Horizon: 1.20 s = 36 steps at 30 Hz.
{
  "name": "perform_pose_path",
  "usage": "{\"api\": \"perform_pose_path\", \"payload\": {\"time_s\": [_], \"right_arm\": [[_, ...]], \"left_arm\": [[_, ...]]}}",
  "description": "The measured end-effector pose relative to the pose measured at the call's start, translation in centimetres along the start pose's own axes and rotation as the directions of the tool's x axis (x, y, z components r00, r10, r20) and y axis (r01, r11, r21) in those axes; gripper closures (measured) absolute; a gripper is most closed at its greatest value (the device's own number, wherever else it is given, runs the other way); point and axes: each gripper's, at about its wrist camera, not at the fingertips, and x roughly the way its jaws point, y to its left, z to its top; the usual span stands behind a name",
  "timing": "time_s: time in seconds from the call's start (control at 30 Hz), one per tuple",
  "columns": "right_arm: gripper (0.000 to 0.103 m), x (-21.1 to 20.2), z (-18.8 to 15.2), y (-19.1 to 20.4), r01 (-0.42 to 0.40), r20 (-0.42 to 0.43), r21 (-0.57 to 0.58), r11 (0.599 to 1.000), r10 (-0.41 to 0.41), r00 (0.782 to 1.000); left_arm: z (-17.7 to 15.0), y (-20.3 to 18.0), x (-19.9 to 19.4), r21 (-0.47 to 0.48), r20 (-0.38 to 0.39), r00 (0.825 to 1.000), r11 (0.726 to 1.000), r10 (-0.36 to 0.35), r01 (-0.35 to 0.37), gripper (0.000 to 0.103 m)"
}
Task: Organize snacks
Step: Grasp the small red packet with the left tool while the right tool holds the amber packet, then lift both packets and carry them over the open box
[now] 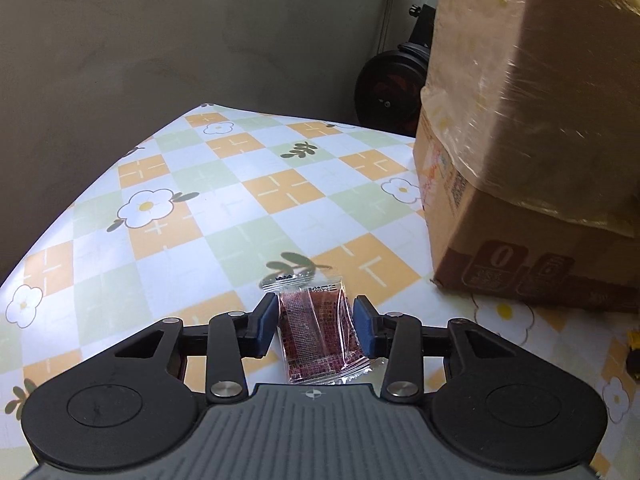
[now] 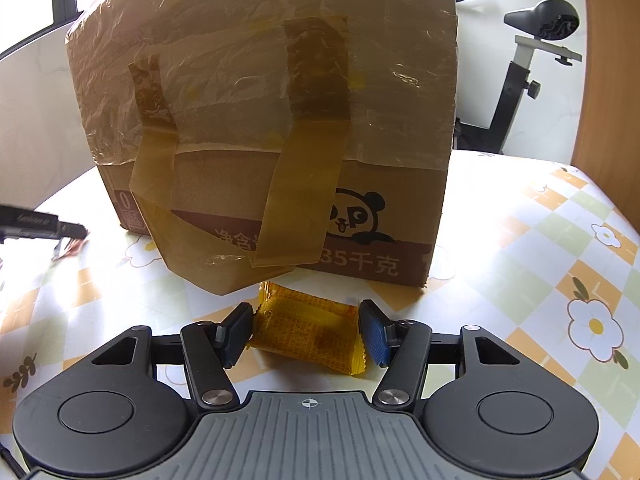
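Left wrist view shows the left tongs straddling a dark red snack packet that lies flat on the counter, which is covered in a checked floral cloth. The blue pads sit right at the packet's two long edges; the left one looks to be touching the wrapper, while the right one seems a hair off it, so whether this is a firm grip is hard to tell. The print on the wrapper is too small to read. A taped cardboard box stands just to the right, its far side cut off by the frame edge, and a dark wheel-like object behind it is half hidden.

Right wrist view has the right tongs clenched on an amber snack packet, one pad on each crimped end, just in front of the same cardboard box. A hanging tape-covered flap hides part of the printed text and panda logo. At the far left edge, a dark gripper tip is partly cut off and blurred.
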Motion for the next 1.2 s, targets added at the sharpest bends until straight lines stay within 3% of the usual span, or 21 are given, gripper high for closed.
{"api": "perform_pose_path", "payload": {"time_s": [0.2,0.43,0.57,0.87,1.2], "right_arm": [[0.049,-0.3,-0.1,0.2,-0.007,0.003,-0.013,1.000,0.007,1.000],[0.049,-0.9,-0.4,-0.1,-0.018,0.030,-0.016,1.000,0.018,0.999],[0.049,-1.6,-0.7,0.3,-0.043,0.057,-0.055,0.998,0.046,0.997],[0.049,-3.7,-1.6,1.5,-0.094,0.140,-0.144,0.985,0.115,0.984],[0.049,-4.5,-2.3,3.9,-0.150,0.112,-0.310,0.939,0.193,0.975]], "left_arm": [[-2.3,-1.7,-2.7,0.007,-0.006,0.999,0.999,-0.052,0.052,0.062],[-5.0,-4.7,-6.5,-0.004,0.049,0.991,0.992,-0.122,0.123,0.062],[-6.3,-6.8,-8.5,0.063,0.058,0.986,0.986,-0.159,0.155,0.062],[-7.5,-7.9,-10.7,0.065,0.062,0.981,0.981,-0.186,0.182,0.062],[-7.8,-8.4,-11.6,0.081,0.059,0.980,0.979,-0.191,0.186,0.062]]}}
